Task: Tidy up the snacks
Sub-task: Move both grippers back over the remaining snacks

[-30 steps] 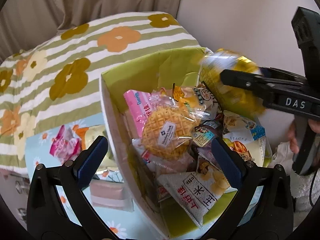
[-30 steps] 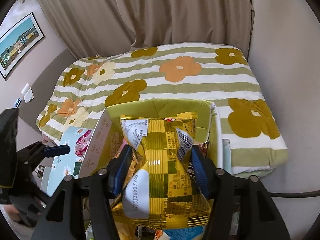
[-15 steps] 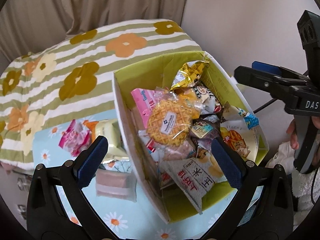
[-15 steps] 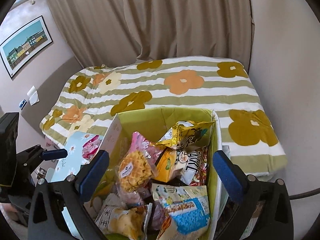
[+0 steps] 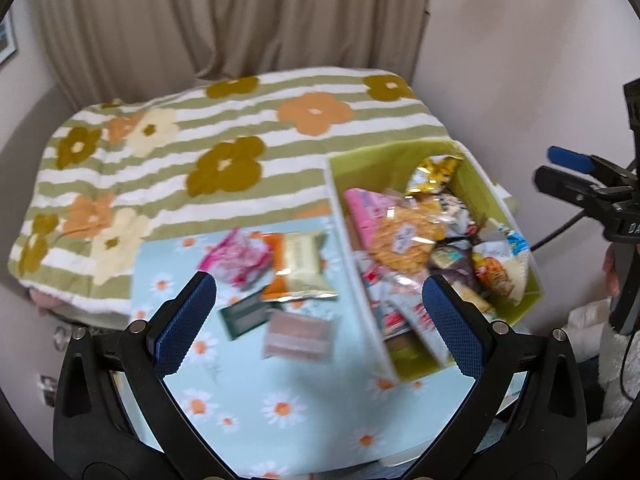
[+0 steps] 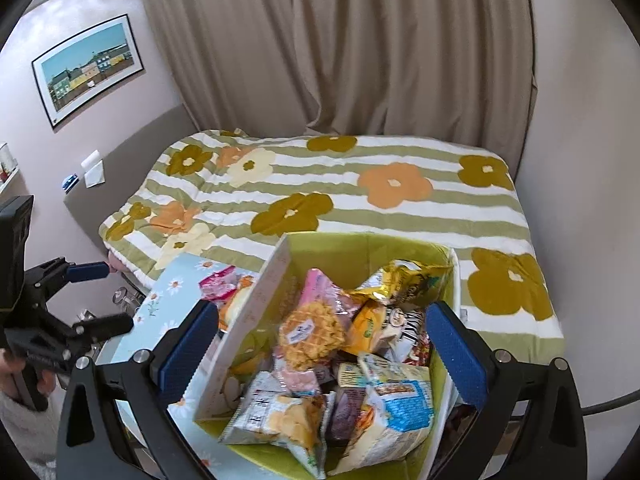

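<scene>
**Both grippers spread and empty above the snack table**

On the far left lay the bed's striped floral blanket [image 5: 168, 168], its edge running behind the light blue daisy-print tablecloth [image 5: 248, 392]. The left gripper [image 5: 320, 324] hung over that cloth with its jaws spread wide and nothing between them. Four loose snacks lay on the cloth, blurred in the left wrist view: a pink packet [image 5: 236, 260] furthest left, a pale cream packet with orange ends [image 5: 298, 264] just beside it, a dark green packet [image 5: 244, 316] below them, and a brownish wrapped bar [image 5: 298, 338] lowest. The green packet and the bar sat between the left gripper's blue pads; the pink and cream packets lay beyond the fingertips.

To the right stood the green box with white outer walls [image 6: 260, 312], crowded with snacks. A round waffle in clear wrap [image 6: 310, 332] lay near the middle, a crumpled gold bag [image 6: 404, 280] against the far wall, and a blue-and-white stick bag [image 6: 396, 404] at the near right. The right gripper [image 6: 322, 348] hovered above the box, jaws fully apart and holding nothing, its pads framing the box's contents without touching them.
</scene>
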